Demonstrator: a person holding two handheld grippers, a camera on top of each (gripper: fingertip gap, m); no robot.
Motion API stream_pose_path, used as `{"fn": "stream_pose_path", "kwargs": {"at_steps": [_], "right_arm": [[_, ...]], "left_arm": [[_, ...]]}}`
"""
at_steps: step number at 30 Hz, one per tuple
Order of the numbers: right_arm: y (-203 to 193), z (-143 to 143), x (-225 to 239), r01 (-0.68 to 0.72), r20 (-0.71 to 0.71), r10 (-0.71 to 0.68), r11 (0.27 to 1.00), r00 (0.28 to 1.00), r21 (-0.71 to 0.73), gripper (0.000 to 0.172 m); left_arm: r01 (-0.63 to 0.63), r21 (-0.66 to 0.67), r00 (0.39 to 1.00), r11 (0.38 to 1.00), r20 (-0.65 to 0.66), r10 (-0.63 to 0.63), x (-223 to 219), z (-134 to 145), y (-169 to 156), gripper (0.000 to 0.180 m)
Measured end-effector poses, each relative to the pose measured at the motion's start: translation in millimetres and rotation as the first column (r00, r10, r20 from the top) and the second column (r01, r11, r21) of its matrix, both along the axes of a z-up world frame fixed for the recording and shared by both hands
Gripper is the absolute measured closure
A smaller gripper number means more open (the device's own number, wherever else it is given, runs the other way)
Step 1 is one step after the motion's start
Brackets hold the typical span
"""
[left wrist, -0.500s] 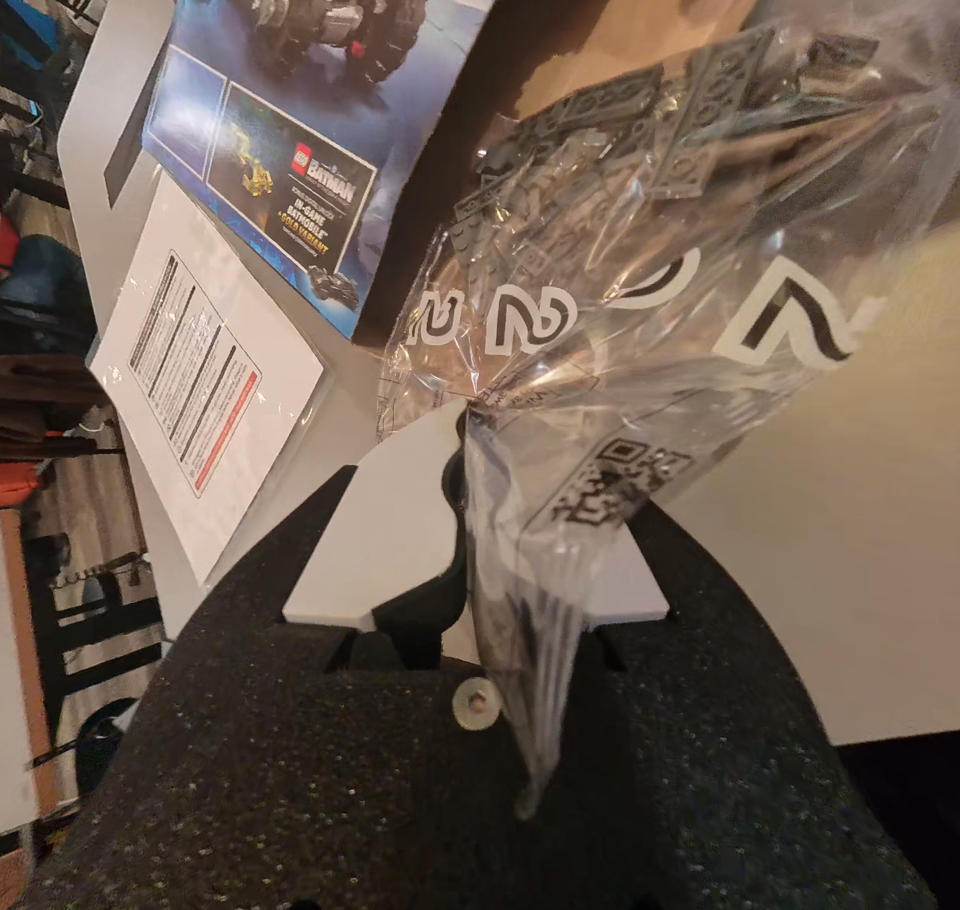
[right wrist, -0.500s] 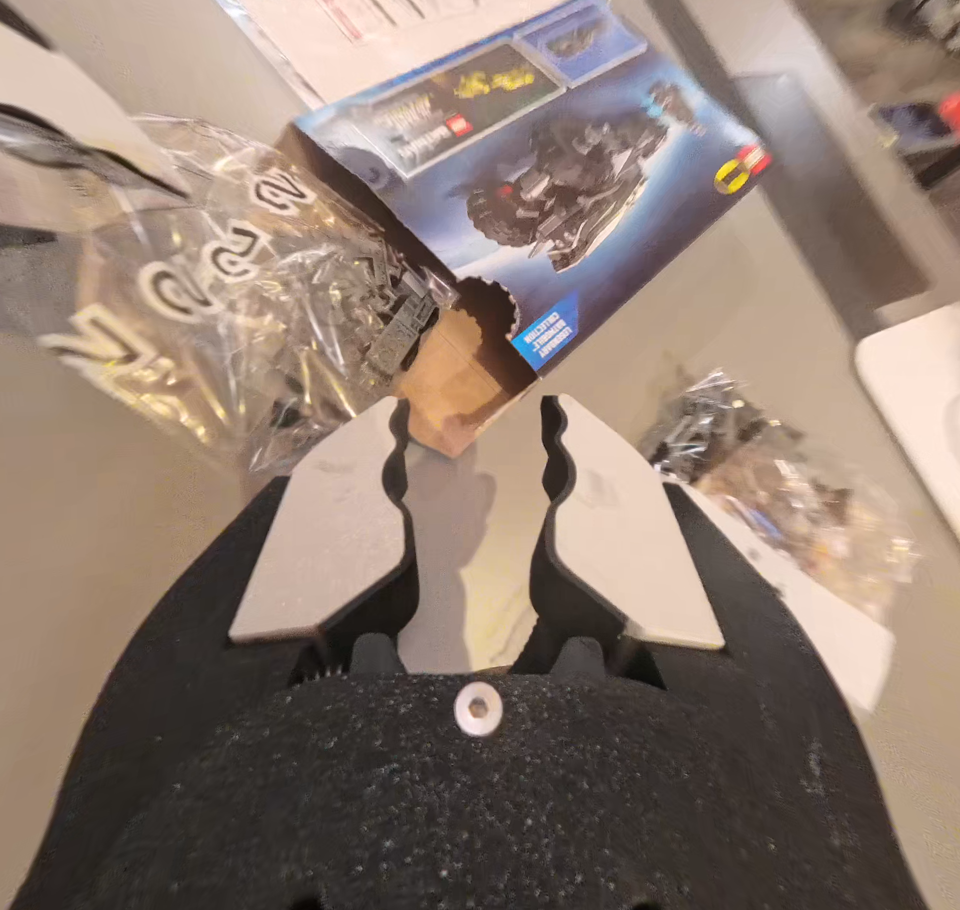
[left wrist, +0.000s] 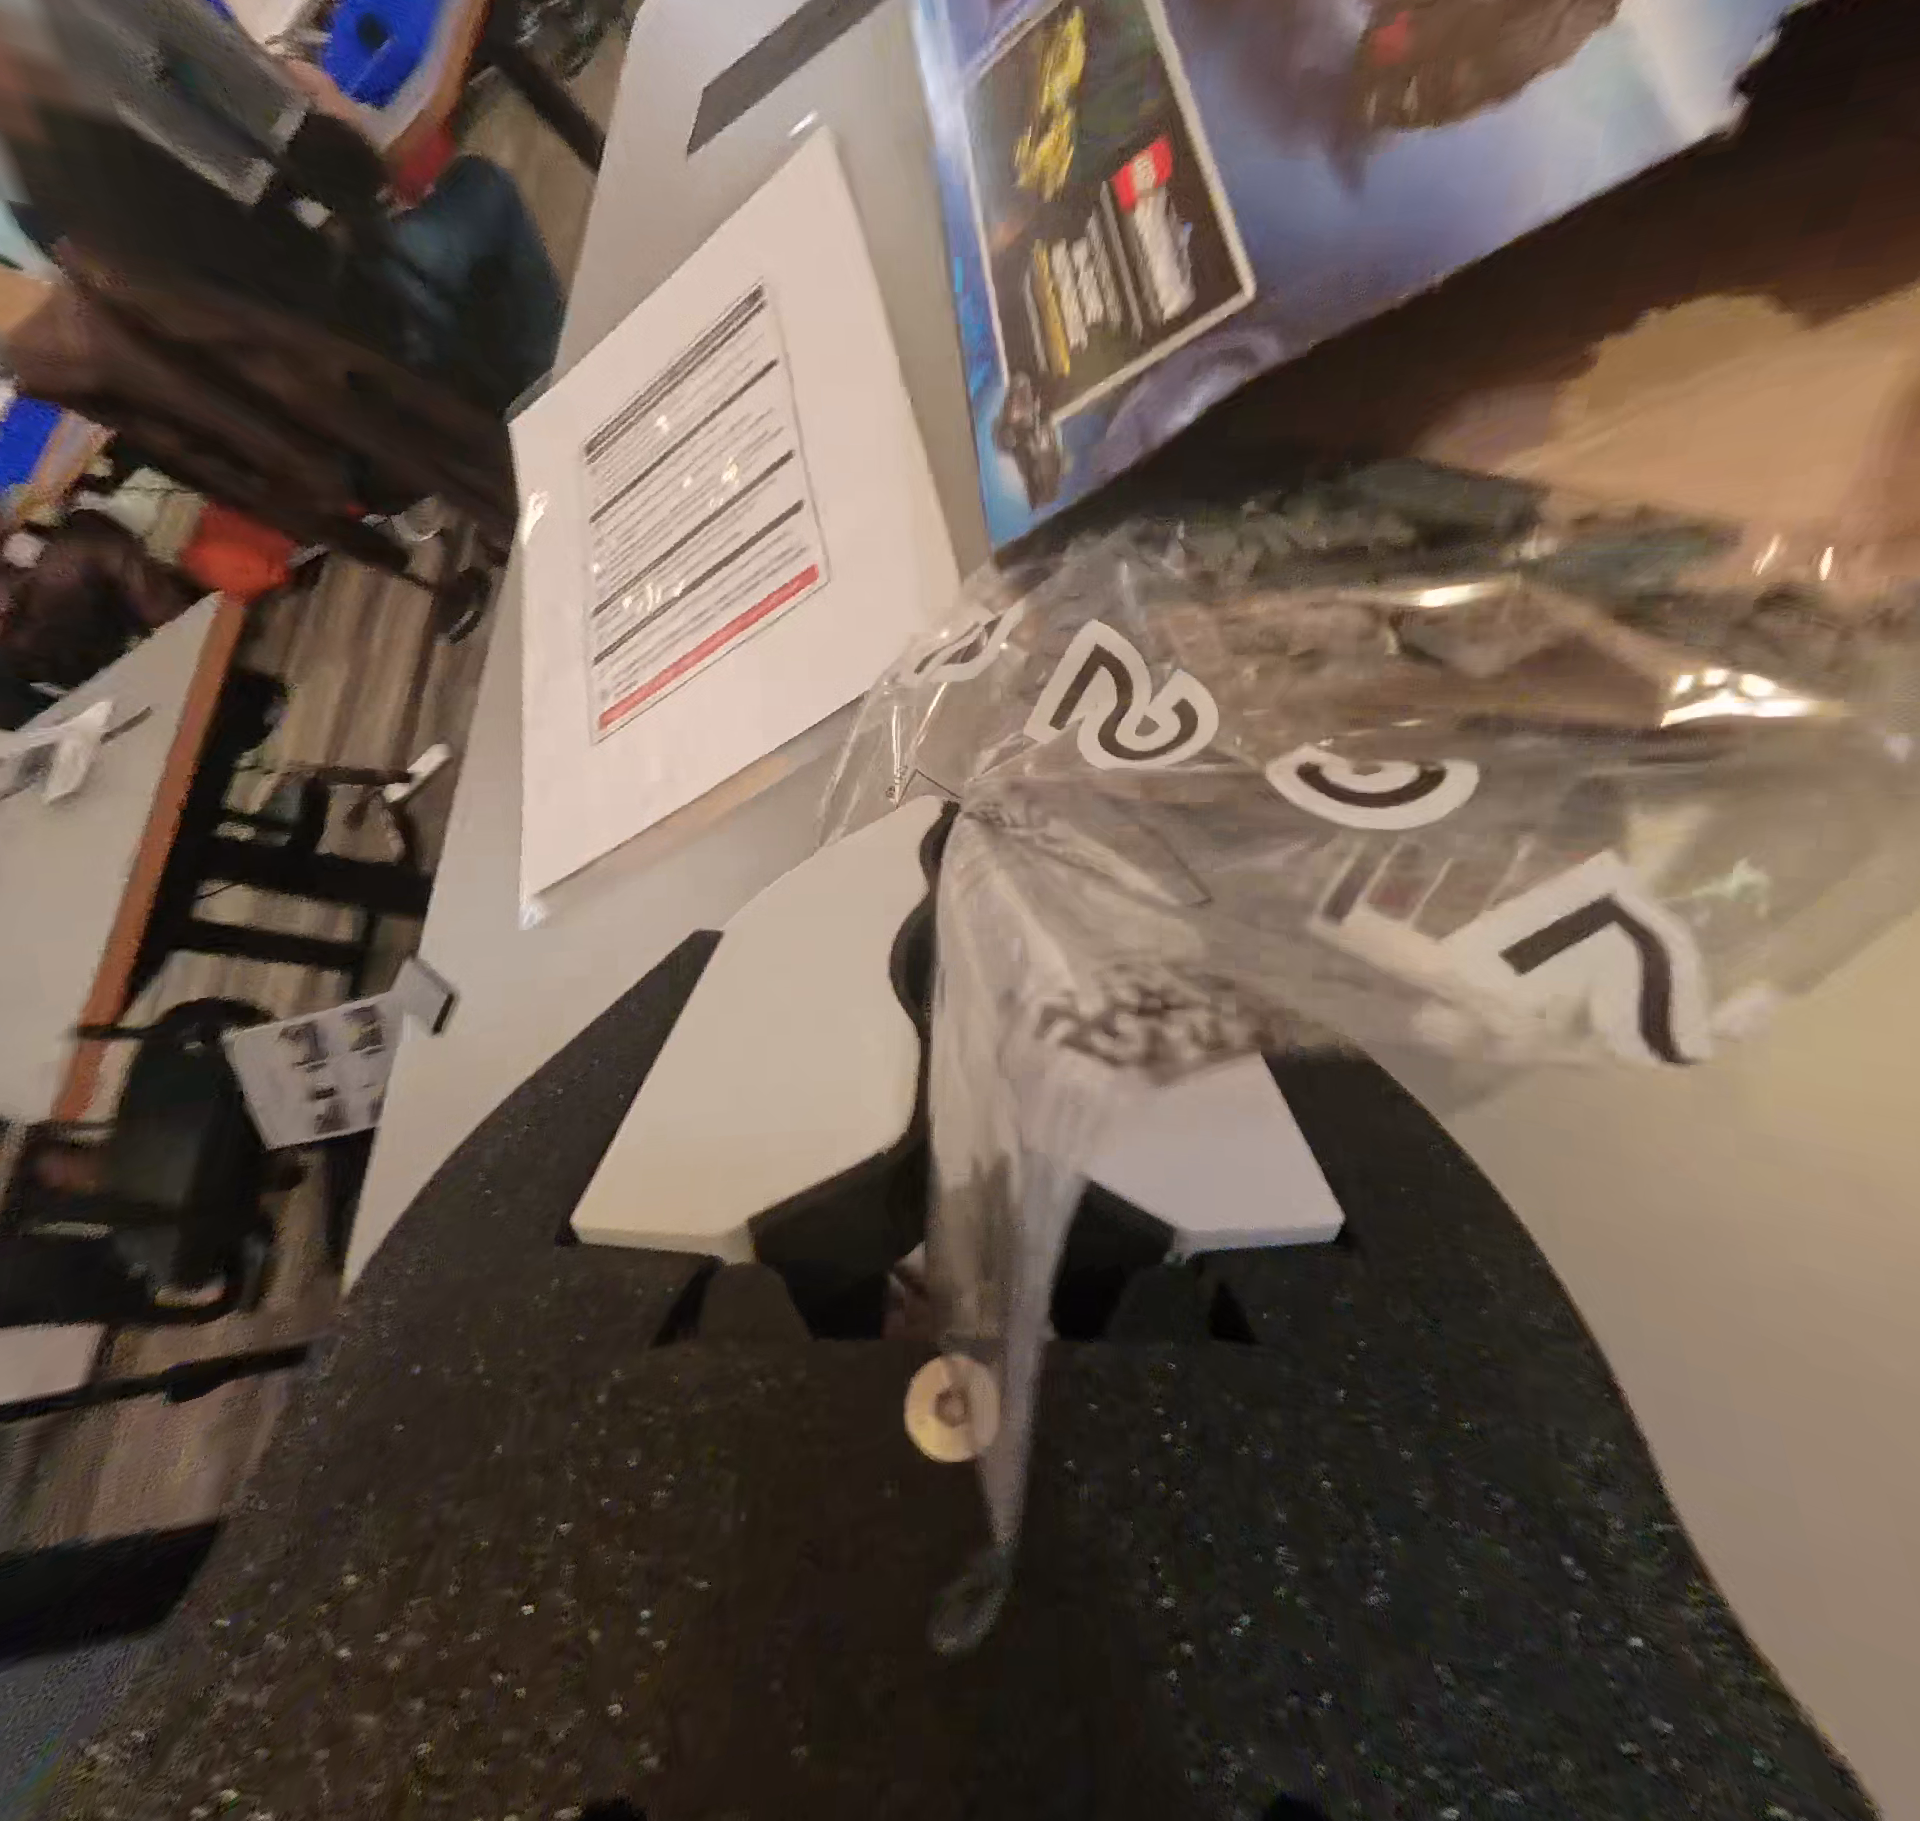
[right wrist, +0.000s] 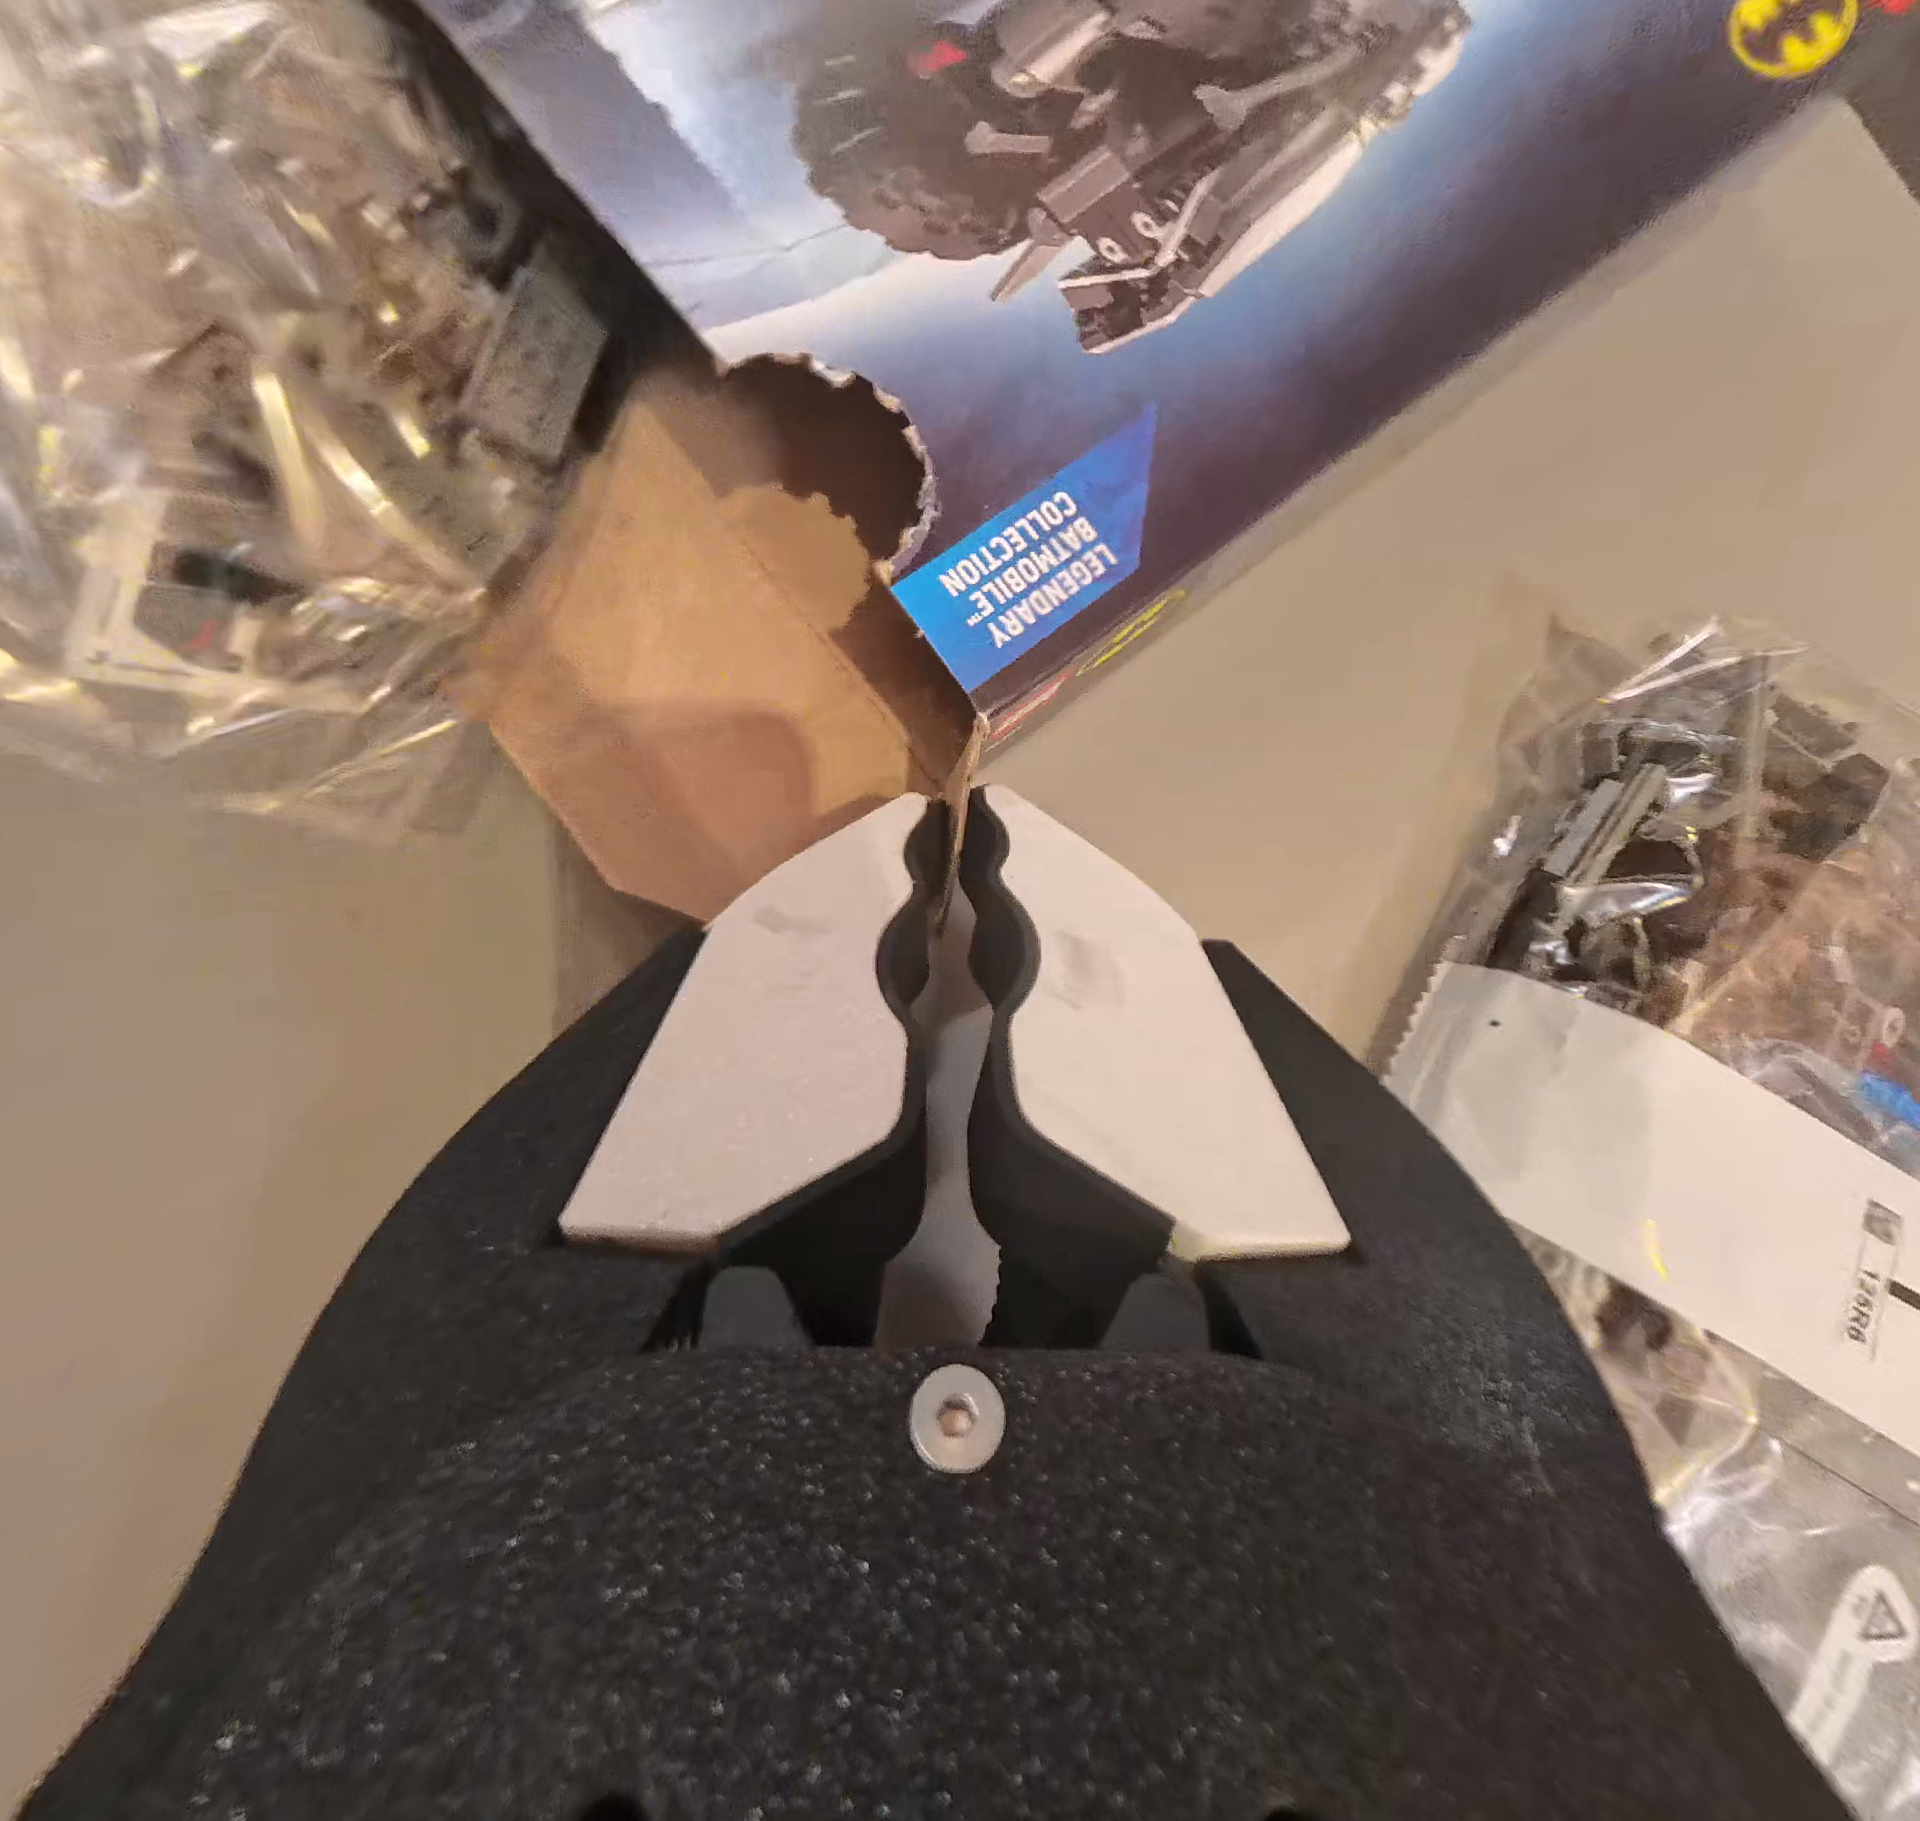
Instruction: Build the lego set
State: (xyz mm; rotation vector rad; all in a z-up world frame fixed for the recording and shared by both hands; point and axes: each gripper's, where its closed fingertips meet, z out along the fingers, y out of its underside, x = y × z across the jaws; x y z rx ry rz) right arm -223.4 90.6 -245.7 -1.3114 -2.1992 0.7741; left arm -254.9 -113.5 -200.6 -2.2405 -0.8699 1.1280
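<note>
My left gripper point(left wrist: 940, 826) is shut on a corner of a clear plastic bag of grey toy bricks point(left wrist: 1455, 732), printed with large white figures. The bag's far end lies at the open mouth of a blue toy-set box point(left wrist: 1351, 213). The same bag shows at the upper left of the right wrist view point(right wrist: 260, 369). My right gripper point(right wrist: 958, 815) is shut on the edge of the box's brown cardboard end flap point(right wrist: 727, 670), at the torn open end of the box point(right wrist: 1143, 265).
A white booklet with a label point(left wrist: 707, 545) lies on the grey table point(left wrist: 1714, 1304) left of the box. A second clear bag of dark bricks point(right wrist: 1714, 888) with a white strip lies at right. Chairs, bags and other tables stand beyond the table edge at left. There is about 20 cm between the tips of the two grippers.
My right gripper moved forward to the box and shut on its end flap; it was open half a second ago. The left gripper kept its hold and carried the bag toward the box mouth.
</note>
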Motion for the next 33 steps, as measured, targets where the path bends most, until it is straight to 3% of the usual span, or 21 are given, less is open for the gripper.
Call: {"fn": "stream_pose_path", "kwargs": {"at_steps": [2,4,7,11,14,19,25,28,33], "right_arm": [[-10,0,7,-0.028,-0.005,0.028,1.000,1.000,0.010,0.169],[-19,1,12,-0.049,-0.007,0.049,0.999,0.999,-0.003,0.169],[-30,1,22,-0.079,0.002,0.079,0.996,0.997,-0.042,0.169],[-34,2,26,-0.090,0.000,0.090,0.994,0.996,-0.066,0.168],[-33,2,25,-0.086,0.001,0.087,0.992,0.996,-0.093,0.168],[-26,3,25,-0.075,-0.001,0.076,0.991,0.997,-0.113,0.168],[-25,3,24,-0.086,0.001,0.087,0.988,0.996,-0.127,0.168],[-26,2,24,-0.086,0.000,0.087,0.990,0.996,-0.112,0.168],[-29,2,26,-0.084,-0.004,0.084,0.990,0.996,-0.113,0.168]], "left_arm": [[-0.018,-0.094,1.000,0.995,0.004,0.019,2,-14,-7,0.180],[-0.016,-0.097,1.000,0.995,0.019,0.018,4,-18,-3,0.180],[0.018,-0.132,1.000,0.991,0.018,-0.016,5,-14,13,0.180],[0.131,-0.219,0.989,0.967,0.091,-0.114,7,-29,46,0.179],[0.212,-0.246,0.972,0.946,0.156,-0.177,5,-43,68,0.156],[0.336,-0.120,0.923,0.934,0.237,-0.301,19,-42,79,0.127],[0.489,-0.184,0.869,0.853,0.184,-0.459,40,-33,72,0.130],[0.508,-0.195,0.856,0.839,0.219,-0.468,43,-32,77,0.127],[0.588,-0.024,0.774,0.809,0.309,-0.553,53,-24,107,0.097]]}}
